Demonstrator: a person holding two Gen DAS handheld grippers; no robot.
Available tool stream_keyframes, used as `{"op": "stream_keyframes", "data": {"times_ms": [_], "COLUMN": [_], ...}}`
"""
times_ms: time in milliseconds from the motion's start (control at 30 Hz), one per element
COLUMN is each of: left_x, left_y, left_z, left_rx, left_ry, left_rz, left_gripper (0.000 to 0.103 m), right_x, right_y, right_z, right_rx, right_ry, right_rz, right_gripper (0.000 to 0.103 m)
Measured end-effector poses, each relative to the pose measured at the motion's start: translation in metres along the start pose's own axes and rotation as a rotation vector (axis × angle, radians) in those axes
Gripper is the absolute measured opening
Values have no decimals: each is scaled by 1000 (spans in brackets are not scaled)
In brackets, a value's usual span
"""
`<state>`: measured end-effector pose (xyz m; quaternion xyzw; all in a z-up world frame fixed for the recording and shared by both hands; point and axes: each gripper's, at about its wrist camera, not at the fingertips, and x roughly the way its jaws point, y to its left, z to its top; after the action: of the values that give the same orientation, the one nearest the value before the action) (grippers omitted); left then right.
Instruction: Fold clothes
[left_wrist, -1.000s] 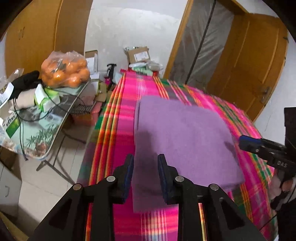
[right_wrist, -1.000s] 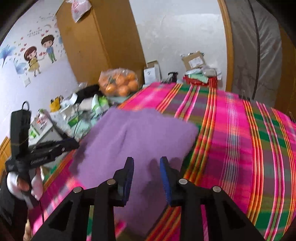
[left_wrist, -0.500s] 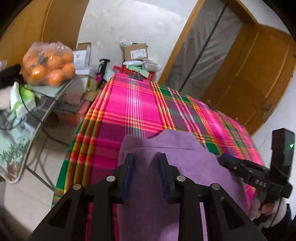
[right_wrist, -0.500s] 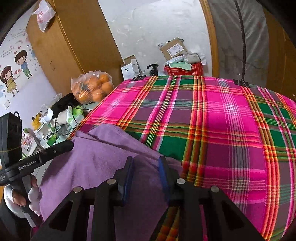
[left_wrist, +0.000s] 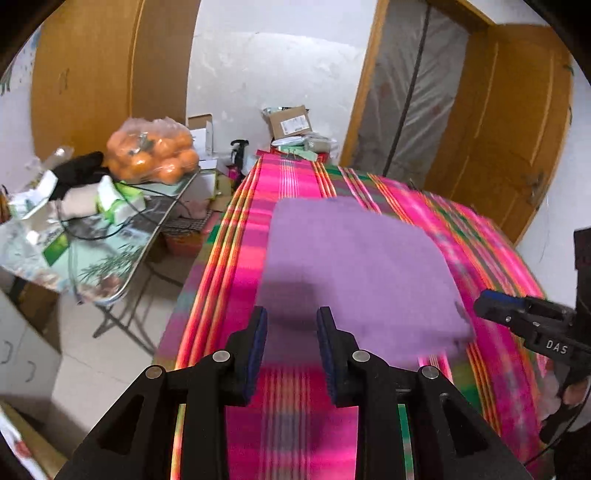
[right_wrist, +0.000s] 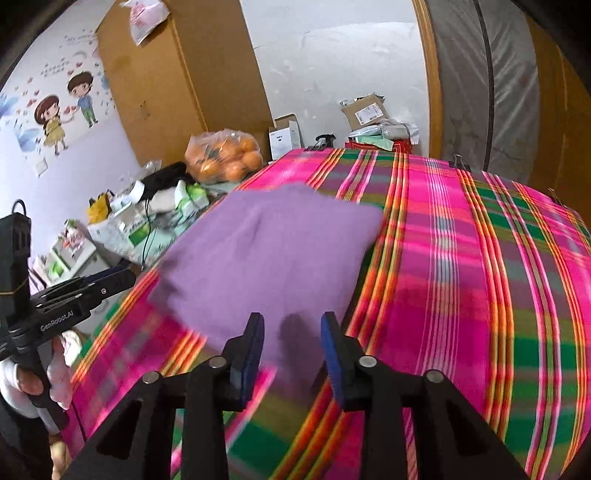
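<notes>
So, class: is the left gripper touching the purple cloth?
Cannot tell. In the left wrist view the left gripper stands open over the near edge of the purple cloth, but motion blur and its shadow hide any gap. The right wrist view shows only its side.

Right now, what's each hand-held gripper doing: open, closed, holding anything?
Left hand-held gripper: open, holding nothing, above the near edge of the purple cloth.
Right hand-held gripper: open, holding nothing, at the cloth's near corner.

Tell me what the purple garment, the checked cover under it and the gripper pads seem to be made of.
Purple garment: probably fleece or soft knit, matte and fuzzy, with no visible weave.
Checked cover: woven plaid cloth, slightly shiny, possibly synthetic.
Pads of the left gripper: dark blue, likely rubber or foam on black plastic fingers.
</notes>
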<state>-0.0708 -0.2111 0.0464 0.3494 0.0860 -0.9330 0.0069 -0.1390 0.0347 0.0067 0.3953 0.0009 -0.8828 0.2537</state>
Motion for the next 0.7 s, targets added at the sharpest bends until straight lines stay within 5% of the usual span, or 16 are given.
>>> {"op": "stream_keyframes", "data": {"times_ms": [300,700], "left_x": [-41,-16], "left_y": [-21,-40], "left_z": [-59,-82], "left_rx": [-7,0], "left_ry": [17,89], "left_rz": [89,124], "left_gripper": [29,32], "right_x": [-37,-24], "right_y": [30,21], "right_z": [-64,-87], "right_rx": [-42,-24], "right_ry": [37,77], "right_rz": [-72,-171], "right_gripper": [35,35]}}
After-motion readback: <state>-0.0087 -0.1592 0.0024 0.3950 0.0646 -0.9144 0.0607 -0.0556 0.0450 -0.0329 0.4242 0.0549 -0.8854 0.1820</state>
